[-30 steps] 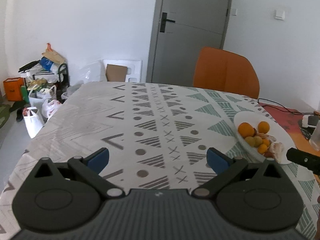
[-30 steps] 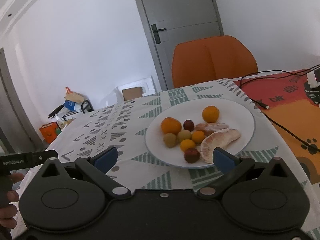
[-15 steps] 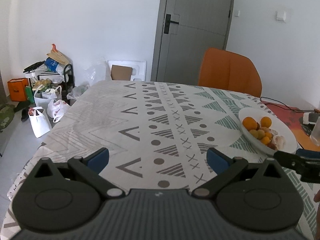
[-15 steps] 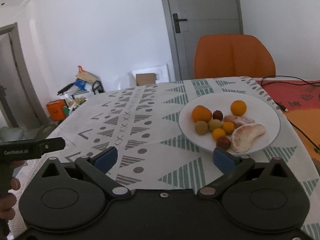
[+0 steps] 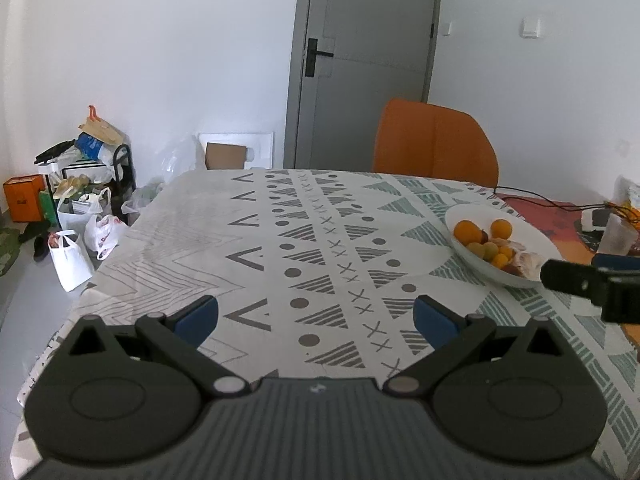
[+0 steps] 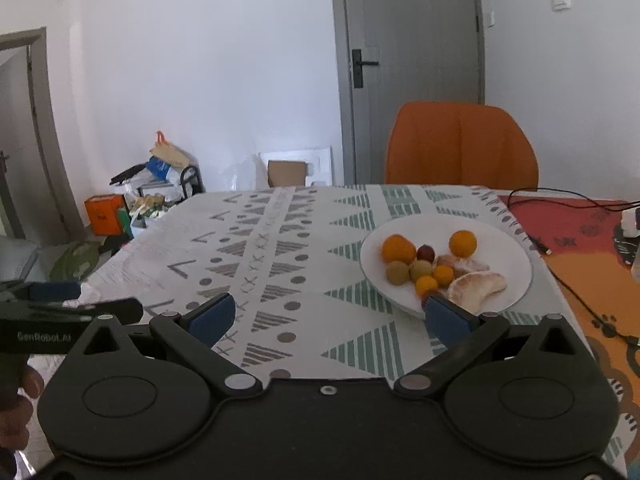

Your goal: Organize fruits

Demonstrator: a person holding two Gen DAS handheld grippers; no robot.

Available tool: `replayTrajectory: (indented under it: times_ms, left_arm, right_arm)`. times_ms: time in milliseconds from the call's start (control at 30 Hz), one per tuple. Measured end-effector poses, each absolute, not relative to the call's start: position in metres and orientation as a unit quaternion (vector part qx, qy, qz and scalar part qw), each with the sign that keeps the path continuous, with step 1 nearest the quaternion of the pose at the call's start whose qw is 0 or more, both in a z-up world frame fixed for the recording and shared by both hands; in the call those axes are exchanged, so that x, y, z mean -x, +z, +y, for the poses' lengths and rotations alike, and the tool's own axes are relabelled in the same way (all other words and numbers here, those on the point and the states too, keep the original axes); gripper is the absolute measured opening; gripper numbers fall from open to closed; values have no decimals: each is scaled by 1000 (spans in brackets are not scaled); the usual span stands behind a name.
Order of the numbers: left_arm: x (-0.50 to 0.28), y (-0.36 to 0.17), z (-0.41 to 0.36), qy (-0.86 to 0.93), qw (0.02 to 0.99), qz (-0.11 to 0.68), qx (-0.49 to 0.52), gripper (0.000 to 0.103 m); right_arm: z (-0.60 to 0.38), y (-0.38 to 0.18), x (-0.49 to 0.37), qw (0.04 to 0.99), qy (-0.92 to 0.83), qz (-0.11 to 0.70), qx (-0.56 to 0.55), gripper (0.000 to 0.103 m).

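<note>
Hovering low over the near edge of the table [image 6: 320, 356], the right gripper [image 6: 328, 318] has its blue pads spread wide apart and holds nothing; its right fingertip [image 6: 448, 320] overlaps the near rim of the white plate [image 6: 512, 248]. The left gripper [image 5: 316, 316] is likewise spread and bare above patterned cloth, well left of the plate. On the plate lie two oranges [image 6: 398, 249], small green, yellow and dark red fruits, and a peeled segment [image 6: 476, 290] whose long axis runs left-right. Left of the plate the cloth is bare. A black cable [image 6: 576, 292] trails right of it. Beyond stand an orange chair [image 6: 460, 144] and a grey door [image 6: 416, 68].
</note>
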State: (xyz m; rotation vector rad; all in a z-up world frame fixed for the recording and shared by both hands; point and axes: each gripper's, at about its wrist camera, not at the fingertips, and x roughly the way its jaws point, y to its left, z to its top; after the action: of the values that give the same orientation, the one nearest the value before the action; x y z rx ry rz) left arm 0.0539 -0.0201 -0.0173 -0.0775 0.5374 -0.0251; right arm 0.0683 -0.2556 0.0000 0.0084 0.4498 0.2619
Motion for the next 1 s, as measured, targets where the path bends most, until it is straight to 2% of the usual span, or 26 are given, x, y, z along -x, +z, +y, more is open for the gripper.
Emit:
replayTrajectory:
  times_ms: [367, 1000]
  left_arm:
    - [-46, -12, -23, -15, 965, 261, 38, 103]
    - [-46, -11, -17, -6, 963, 264, 46, 103]
  right_arm:
    - [-269, -4, -63, 964, 119, 237, -38, 103]
    - [-263, -10, -65, 962, 126, 240, -24, 103]
